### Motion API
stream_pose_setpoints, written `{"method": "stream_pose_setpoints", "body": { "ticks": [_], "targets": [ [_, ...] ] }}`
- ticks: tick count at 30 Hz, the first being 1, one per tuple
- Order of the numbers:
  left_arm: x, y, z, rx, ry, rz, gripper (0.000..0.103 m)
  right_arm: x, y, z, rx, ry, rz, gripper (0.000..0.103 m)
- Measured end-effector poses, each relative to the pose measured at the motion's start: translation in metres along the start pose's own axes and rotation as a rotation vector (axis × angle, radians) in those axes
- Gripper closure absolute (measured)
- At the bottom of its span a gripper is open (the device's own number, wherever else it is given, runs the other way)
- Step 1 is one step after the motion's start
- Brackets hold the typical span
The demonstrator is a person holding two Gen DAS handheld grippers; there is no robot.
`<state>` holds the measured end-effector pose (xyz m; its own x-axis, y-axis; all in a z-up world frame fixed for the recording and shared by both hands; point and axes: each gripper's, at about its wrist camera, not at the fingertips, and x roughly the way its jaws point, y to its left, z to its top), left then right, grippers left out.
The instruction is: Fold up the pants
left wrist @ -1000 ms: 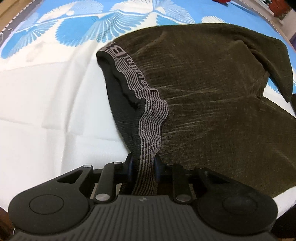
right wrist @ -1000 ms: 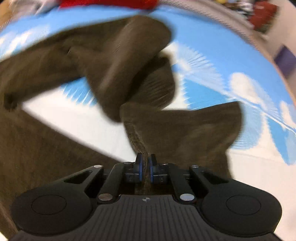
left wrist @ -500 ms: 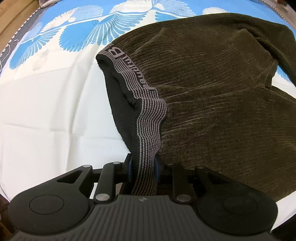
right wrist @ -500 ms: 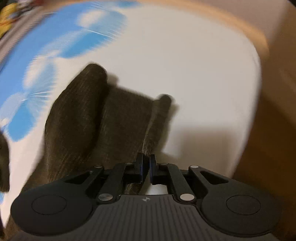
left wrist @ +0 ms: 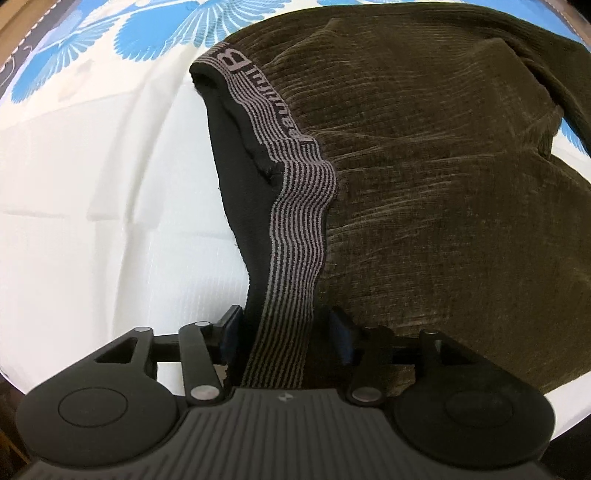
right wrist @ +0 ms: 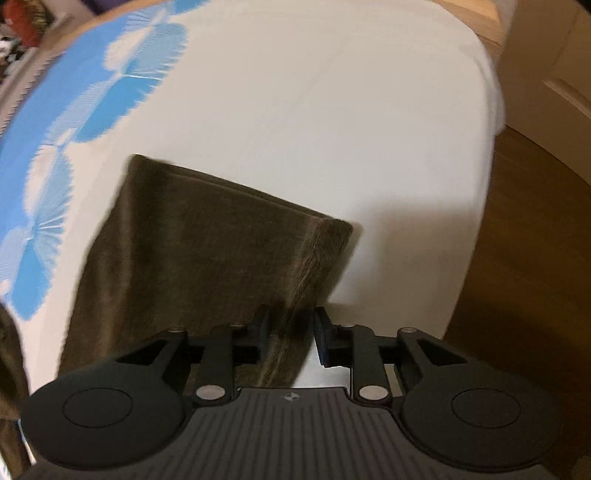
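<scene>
Dark olive corduroy pants (left wrist: pixel 424 166) lie on the bed, their grey striped waistband (left wrist: pixel 295 221) running down between the fingers of my left gripper (left wrist: pixel 286 330). Its jaws are opening, and a gap shows on each side of the band. In the right wrist view a pant leg (right wrist: pixel 207 251) lies flat on the white sheet, hem end away from me. Its near edge runs between the fingers of my right gripper (right wrist: pixel 293 334). These jaws are also opening, and the right pad (right wrist: pixel 323 341) stands clear of the cloth.
The bedsheet (left wrist: pixel 92 221) is white with a blue fan pattern (left wrist: pixel 166 33) at the far side. In the right wrist view the sheet's edge (right wrist: pixel 484 206) drops off to a wooden floor (right wrist: pixel 517 277) on the right.
The right gripper swept the pant leg across to the white end of the bed, laid it flat, and its jaws parted. The left jaws spread away from the waistband.
</scene>
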<state>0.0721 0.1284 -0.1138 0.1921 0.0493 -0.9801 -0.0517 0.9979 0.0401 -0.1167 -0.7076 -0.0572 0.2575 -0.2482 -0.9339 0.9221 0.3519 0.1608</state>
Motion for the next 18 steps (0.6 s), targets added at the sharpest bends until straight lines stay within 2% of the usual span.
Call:
{"method": "stream_pose_setpoints", "body": {
  "ticks": [1,2,3,4,5,7,9,10,12,13,14,15,17,18],
  "targets": [
    [-0.001,0.000,0.000,0.001,-0.008,-0.001,0.065,0.004,0.000,0.001,0.008,0.007,-0.005,0.077],
    [-0.004,0.001,0.000,-0.004,-0.020,-0.008,0.075,0.003,0.000,0.001,0.002,0.006,-0.003,0.083],
    [-0.009,0.003,0.001,-0.011,-0.044,-0.005,0.087,0.002,0.005,0.001,-0.014,-0.011,0.009,0.096],
    [-0.016,0.005,0.001,-0.018,-0.077,-0.006,0.093,-0.004,0.009,0.002,-0.017,-0.045,0.048,0.096],
    [-0.025,0.006,0.002,-0.024,-0.120,-0.007,0.094,-0.016,0.013,0.005,0.004,-0.107,0.128,0.097],
    [-0.039,0.010,0.000,-0.033,-0.174,-0.021,0.094,-0.041,0.022,0.007,-0.012,-0.228,0.226,0.097],
    [-0.033,0.008,-0.005,0.013,-0.133,0.013,0.094,-0.052,0.031,0.005,-0.047,-0.290,0.216,0.097],
    [-0.026,0.005,-0.007,0.041,-0.093,0.041,0.094,-0.046,0.033,0.004,-0.056,-0.271,0.163,0.097],
    [-0.014,-0.003,-0.010,0.107,-0.040,0.098,0.092,-0.017,0.029,0.004,-0.033,-0.128,0.012,0.096],
    [-0.014,-0.007,-0.010,0.127,-0.034,0.118,0.091,0.000,0.022,0.002,0.009,-0.038,-0.039,0.096],
    [-0.015,-0.007,-0.009,0.124,-0.037,0.122,0.090,0.009,0.015,0.002,0.060,0.015,-0.049,0.096],
    [-0.018,-0.005,-0.007,0.108,-0.046,0.117,0.086,0.008,0.012,0.002,0.080,0.016,-0.041,0.095],
    [-0.024,-0.003,-0.003,0.089,-0.074,0.131,0.080,-0.003,0.023,0.005,0.023,-0.048,-0.052,0.093],
    [-0.029,-0.004,-0.001,0.080,-0.112,0.148,0.069,-0.009,0.027,0.006,-0.008,-0.081,-0.060,0.092]
  ]
}}
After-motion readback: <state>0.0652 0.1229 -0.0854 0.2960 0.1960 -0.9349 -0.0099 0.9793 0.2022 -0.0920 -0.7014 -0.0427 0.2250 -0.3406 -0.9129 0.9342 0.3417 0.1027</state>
